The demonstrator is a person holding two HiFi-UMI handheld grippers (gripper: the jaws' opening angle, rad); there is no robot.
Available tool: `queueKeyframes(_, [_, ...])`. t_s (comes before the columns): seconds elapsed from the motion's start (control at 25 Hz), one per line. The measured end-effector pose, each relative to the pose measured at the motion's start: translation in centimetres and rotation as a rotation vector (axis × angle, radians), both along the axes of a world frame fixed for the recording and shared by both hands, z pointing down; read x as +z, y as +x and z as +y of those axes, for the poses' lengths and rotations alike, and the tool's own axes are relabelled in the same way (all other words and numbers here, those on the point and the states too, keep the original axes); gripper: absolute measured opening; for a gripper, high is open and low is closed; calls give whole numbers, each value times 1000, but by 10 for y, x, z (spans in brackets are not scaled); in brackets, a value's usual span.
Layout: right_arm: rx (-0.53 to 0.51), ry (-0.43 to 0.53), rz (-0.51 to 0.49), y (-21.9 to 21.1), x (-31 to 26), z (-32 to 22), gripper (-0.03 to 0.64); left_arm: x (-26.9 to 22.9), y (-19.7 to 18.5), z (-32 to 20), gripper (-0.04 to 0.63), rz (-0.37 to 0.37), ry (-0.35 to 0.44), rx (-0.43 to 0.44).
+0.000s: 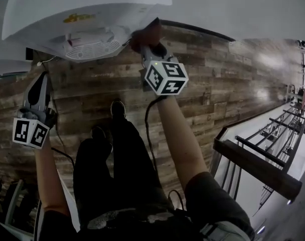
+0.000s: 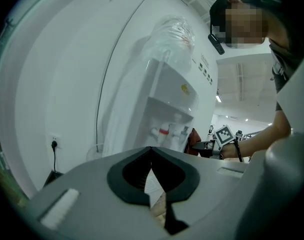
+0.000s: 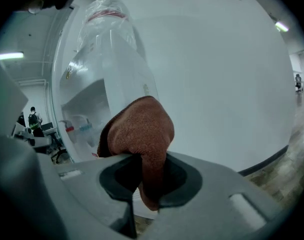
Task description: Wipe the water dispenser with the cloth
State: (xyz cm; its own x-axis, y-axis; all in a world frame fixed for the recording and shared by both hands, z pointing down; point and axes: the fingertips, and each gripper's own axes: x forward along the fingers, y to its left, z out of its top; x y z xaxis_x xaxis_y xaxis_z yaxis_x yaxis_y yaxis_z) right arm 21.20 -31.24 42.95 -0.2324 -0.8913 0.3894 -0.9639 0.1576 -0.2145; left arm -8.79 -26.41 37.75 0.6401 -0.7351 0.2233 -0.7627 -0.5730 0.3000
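Note:
The white water dispenser (image 1: 87, 14) stands in front of me, its bottle (image 2: 173, 34) on top and its taps (image 2: 167, 131) in the recess. My right gripper (image 1: 145, 48) is shut on a brown cloth (image 1: 146, 34), which lies against the dispenser's right lower edge. In the right gripper view the cloth (image 3: 139, 134) bulges out of the shut right gripper (image 3: 142, 158) beside the dispenser's side (image 3: 117, 79). My left gripper (image 1: 40, 78) hangs left of the dispenser, apart from it and shut on nothing. In the left gripper view the left gripper (image 2: 151, 149) points at the dispenser front (image 2: 169, 96).
A wood-plank floor (image 1: 217, 84) runs under everything. My legs and shoes (image 1: 117, 109) are just below the dispenser. A dark bench and railing (image 1: 258, 164) lie at the right. A wall socket with a cable (image 2: 54, 145) sits left of the dispenser.

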Motion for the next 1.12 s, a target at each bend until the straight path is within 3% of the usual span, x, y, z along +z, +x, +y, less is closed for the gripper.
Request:
queueKeyframes(0.28, [-35,67,69,-5,83,5,60,104,13,-9,8,16,27,3])
queueKeyframes(0.48, [-15,78,64,-4,161,5,60,181,13,-15,8,20,39,8])
queueKeyframes(0.72, [-2,112,74,-6,243,1,60,280,18,-22,8,0,51,81])
queueKeyframes(0.8, [-7,101,79,-7,275,1,60,313,11,-24,8,-21,56,74])
queueKeyframes(0.96, [-41,58,120,-7,333,2,60,362,1,-25,8,7,57,68])
queueKeyframes(1.12, [-60,-21,162,-13,398,11,60,414,-5,-26,8,-30,43,90])
